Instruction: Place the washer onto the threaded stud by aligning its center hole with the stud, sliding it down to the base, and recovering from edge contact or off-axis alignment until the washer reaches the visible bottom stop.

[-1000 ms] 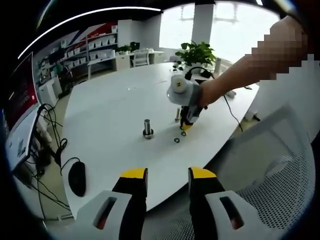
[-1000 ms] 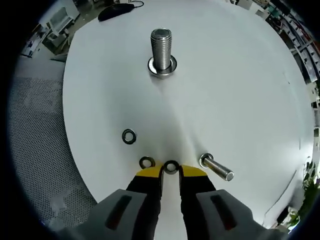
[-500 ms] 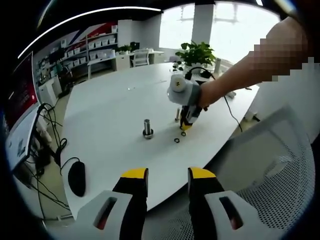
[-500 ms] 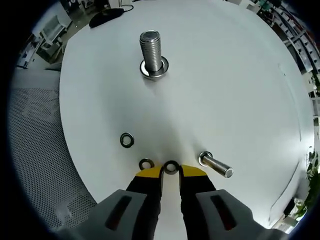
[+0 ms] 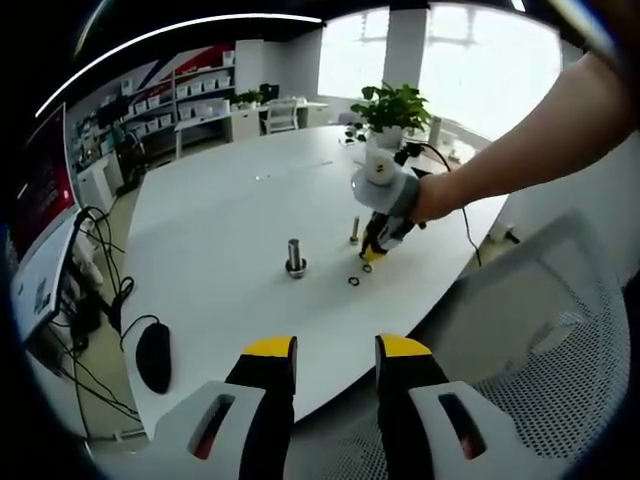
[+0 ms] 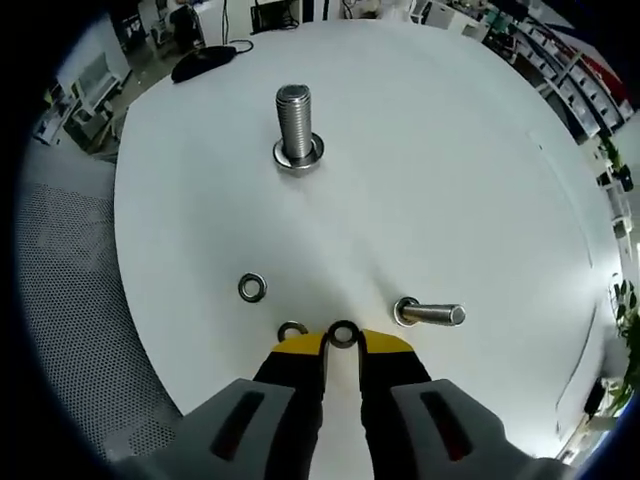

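Observation:
The threaded stud (image 6: 293, 125) stands upright on its round base in the middle of the white table (image 6: 450, 150). My right gripper (image 6: 343, 340) is down at the table surface, its yellow tips closed against a dark washer (image 6: 343, 332). Two more washers lie close by, one (image 6: 291, 329) touching the left tip and one (image 6: 252, 288) farther left. In the left gripper view the stud (image 5: 295, 257) stands left of the right gripper (image 5: 374, 250), which a person's hand holds. My left gripper (image 5: 335, 350) hovers open off the table's near edge, holding nothing.
A smaller bolt (image 6: 430, 314) leans to the right of my right gripper's tips. A black mouse (image 5: 153, 355) and cables lie at the table's left end. A potted plant (image 5: 393, 105) stands at the far side. A mesh chair (image 5: 560, 340) is at the right.
The right gripper has tilted about its tips, its body swinging right in the left gripper view. The washer stays between the tips. The left gripper is still.

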A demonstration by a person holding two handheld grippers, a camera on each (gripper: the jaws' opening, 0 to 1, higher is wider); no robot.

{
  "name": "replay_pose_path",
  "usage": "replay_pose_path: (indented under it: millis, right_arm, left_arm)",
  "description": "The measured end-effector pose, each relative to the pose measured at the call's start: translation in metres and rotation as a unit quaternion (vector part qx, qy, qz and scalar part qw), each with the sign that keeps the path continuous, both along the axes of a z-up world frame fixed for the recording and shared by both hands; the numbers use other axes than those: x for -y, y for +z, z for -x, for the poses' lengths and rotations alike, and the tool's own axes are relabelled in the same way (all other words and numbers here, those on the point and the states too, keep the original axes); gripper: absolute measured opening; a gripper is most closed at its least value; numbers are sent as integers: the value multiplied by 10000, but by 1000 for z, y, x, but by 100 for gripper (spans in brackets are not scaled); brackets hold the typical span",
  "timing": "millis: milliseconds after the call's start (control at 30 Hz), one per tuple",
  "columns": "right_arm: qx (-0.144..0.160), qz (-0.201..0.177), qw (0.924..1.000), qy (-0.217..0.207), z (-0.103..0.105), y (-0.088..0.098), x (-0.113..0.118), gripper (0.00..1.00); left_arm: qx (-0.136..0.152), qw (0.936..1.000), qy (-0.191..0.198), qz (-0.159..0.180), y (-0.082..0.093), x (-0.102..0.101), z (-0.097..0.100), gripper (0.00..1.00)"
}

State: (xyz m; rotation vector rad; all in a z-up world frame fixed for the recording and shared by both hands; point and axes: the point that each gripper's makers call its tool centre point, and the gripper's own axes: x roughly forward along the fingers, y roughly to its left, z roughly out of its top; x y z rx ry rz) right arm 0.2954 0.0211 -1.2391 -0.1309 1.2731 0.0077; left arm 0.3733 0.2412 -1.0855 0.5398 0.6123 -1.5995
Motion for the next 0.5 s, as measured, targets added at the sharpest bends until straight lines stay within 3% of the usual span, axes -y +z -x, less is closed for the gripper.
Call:
replay_pose_path:
  millis: [133,500]
  right_arm:
    - [102,-55,9997,-214,4,5,-7,14]
    - [199,-27,9991,-376,4,12,9,14]
  left_arm:
    - [16,10000,-4,-3,0,-1,0,30]
    - [6,10000,-42,-3,0,0,1,30]
